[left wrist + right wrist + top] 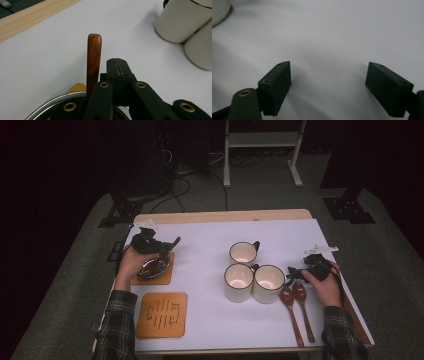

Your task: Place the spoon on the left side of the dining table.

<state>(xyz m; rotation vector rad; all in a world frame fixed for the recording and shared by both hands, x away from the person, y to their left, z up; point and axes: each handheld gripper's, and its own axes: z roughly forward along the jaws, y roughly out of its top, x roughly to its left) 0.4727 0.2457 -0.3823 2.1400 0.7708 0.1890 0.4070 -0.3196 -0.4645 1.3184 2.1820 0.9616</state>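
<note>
Left gripper [117, 61] over the metal bowl [152, 266], jaws pressed together on nothing, wooden spoon handle [94, 57] just beside them, right gripper [328, 85] far right of the bowl, jaws spread wide

High view looking forward and down over whole tabletop [210, 232]. Left gripper view sitting close, facing along fingers [117, 72] across white sheet toward ribbed mugs [182, 21], shared with high view. Right gripper view hovering low over white sheet.
</note>
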